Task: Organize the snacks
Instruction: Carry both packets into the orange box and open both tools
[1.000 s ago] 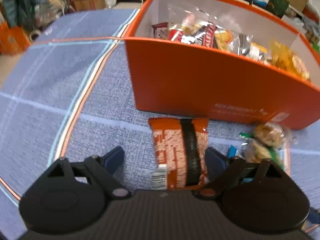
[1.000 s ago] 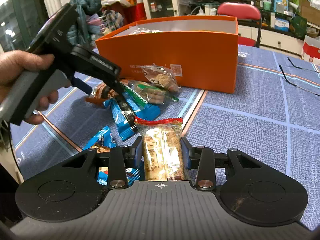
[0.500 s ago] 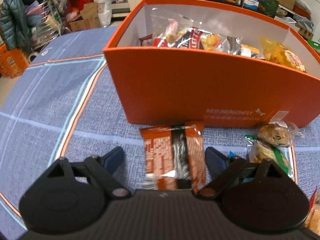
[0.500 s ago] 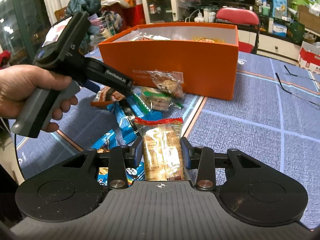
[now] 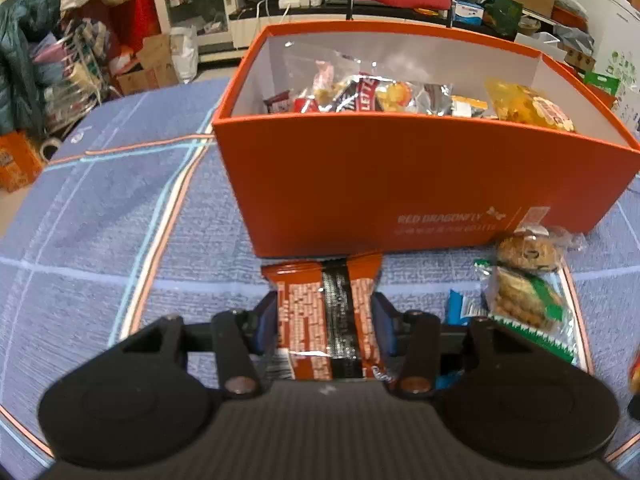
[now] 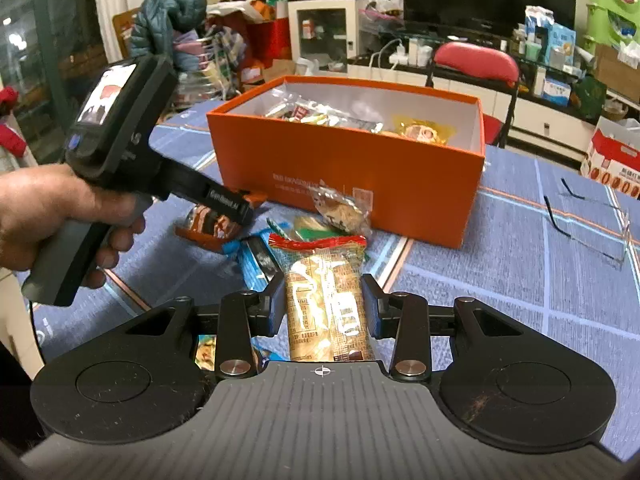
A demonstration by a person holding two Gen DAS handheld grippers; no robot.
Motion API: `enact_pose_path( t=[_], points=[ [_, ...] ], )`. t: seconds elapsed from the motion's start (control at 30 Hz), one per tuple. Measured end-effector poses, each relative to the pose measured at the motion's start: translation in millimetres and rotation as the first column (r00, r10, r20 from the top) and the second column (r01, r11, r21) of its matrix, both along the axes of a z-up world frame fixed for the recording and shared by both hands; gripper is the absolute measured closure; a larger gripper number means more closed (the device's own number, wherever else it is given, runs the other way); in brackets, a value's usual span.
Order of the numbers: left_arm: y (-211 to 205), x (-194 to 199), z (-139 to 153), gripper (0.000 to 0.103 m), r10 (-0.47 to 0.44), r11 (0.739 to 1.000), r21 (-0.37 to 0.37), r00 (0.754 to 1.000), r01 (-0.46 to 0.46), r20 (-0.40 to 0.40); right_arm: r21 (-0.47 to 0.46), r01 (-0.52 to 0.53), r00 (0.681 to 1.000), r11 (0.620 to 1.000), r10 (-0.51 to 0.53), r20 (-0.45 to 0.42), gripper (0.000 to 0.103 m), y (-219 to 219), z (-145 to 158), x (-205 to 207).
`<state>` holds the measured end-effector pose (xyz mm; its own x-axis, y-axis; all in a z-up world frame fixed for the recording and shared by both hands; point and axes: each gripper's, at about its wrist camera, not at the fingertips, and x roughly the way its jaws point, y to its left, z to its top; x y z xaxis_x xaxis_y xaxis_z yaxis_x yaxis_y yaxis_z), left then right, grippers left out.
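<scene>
An orange box holding several snack packets stands on the blue tablecloth; it also shows in the right wrist view. My left gripper is shut on an orange-brown snack bar in front of the box, low over the cloth. In the right wrist view the same bar hangs from the left gripper. My right gripper is shut on a clear-wrapped snack with a red top edge, held above the table.
Loose snacks lie in front of the box: a cookie packet, a green-edged packet and blue packets. A pair of glasses lies on the cloth at right. A red chair stands behind the table.
My left gripper has closed on the orange-brown bar and lifted it off the cloth. My right gripper has risen with its snack still held.
</scene>
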<state>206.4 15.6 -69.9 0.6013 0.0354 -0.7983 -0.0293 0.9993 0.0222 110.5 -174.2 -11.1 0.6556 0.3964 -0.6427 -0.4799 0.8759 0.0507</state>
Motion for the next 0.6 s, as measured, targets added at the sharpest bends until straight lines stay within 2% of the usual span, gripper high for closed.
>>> enact_pose_path(
  t=[0.37,0.6],
  points=[
    [2,-22,26,0.054,-0.043,0.998,0.047,0.994,0.038,0.098,-0.014,-0.006,1.000,1.000,0.006,0.007,0.081,14,6,7],
    [9,-41,52,0.054,-0.081,0.996,0.045,0.987,0.075,0.142,-0.012,0.008,0.999,1.000,-0.008,0.036,0.082,17,21,8]
  ],
)
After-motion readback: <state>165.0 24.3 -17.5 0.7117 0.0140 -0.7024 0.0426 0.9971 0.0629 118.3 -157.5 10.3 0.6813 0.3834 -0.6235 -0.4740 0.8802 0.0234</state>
